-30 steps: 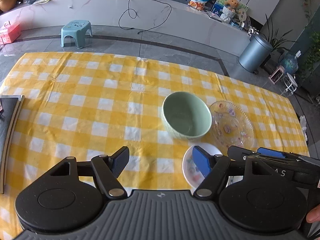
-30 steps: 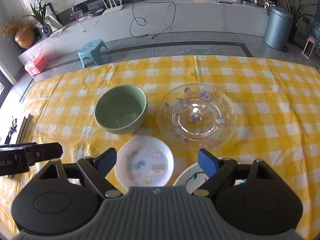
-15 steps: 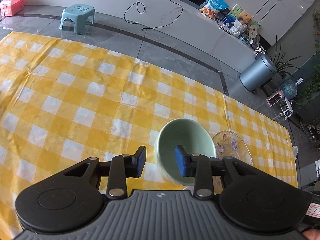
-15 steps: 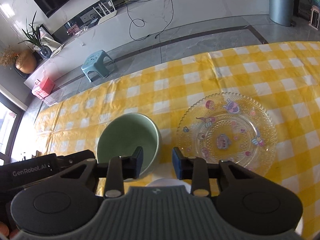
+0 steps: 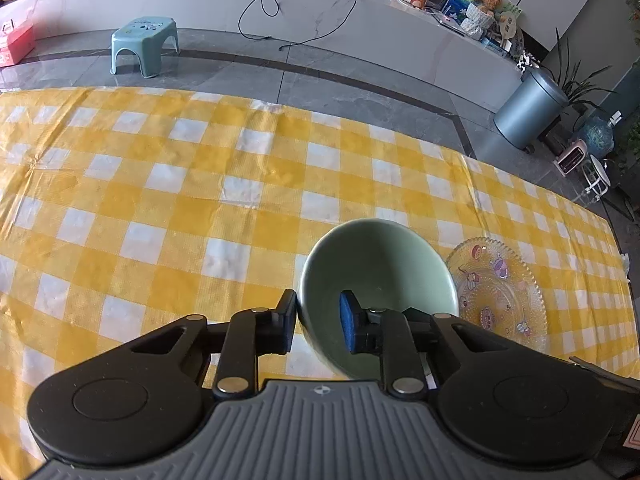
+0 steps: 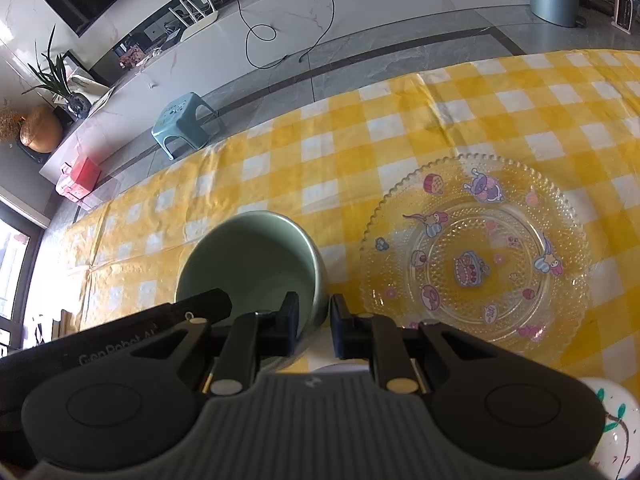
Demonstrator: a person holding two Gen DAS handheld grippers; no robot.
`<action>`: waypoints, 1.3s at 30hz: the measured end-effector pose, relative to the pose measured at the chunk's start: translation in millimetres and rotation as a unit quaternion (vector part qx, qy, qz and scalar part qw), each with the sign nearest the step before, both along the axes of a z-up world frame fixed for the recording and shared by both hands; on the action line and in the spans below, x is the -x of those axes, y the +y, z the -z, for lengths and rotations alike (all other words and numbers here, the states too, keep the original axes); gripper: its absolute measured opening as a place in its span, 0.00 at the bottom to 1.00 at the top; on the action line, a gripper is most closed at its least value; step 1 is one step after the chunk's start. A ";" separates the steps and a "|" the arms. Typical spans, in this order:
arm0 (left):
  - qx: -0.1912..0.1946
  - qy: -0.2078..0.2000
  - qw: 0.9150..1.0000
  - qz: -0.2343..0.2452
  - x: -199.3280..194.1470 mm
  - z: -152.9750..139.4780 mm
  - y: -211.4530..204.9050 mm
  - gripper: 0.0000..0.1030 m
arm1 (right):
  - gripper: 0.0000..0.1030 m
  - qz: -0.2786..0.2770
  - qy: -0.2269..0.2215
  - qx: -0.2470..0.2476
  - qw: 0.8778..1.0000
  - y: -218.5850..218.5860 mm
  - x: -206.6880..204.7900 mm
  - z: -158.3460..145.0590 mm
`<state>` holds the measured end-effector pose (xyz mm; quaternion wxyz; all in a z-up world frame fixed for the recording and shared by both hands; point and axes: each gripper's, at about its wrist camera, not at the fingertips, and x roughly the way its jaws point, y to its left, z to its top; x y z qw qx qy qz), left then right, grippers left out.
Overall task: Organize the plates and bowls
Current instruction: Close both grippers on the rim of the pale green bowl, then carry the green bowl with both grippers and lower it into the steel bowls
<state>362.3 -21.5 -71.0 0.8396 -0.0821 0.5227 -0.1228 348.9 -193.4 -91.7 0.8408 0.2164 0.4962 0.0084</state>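
- The pale green, deep, round ceramic bowl (image 5: pixel 376 280) stands upright on the yellow-and-white checked tablecloth (image 5: pixel 160 208), at about 5 o'clock in the left wrist view and at about 7 o'clock in the right wrist view.
- The left gripper (image 5: pixel 318 320) straddles the bowl's near-left rim: one pad outside the wall, the blue pad inside. Its jaws are closing; a small gap is visible at the inner pad, so I cannot say it presses yet.
- The right gripper (image 6: pixel 314 326) straddles the near-right rim in the same way, narrow and closing; contact cannot be confirmed.
- I judge the bowl to be stiff, rather heavy, glazed and slippery, and fragile if dropped. The rim wall is the only good place to hold it, and two grips on opposite sides should prevent tilting.
- At 3 o'clock of the bowl, just beside it, lies the clear, beaded glass plate with cartoon prints (image 6: pixel 476 256). It looks thin and brittle.
- A small white plate (image 6: pixel 340 368) is mostly hidden under the right gripper, and a white dish with a green leaf drawing (image 6: pixel 616 428) shows at 4 o'clock.
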 end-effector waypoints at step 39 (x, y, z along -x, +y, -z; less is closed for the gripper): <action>-0.045 -0.007 0.999 -0.010 137.4 -95.4 43.8 0.10 | 0.09 -0.051 0.014 -0.059 0.997 31.9 134.0 -89.7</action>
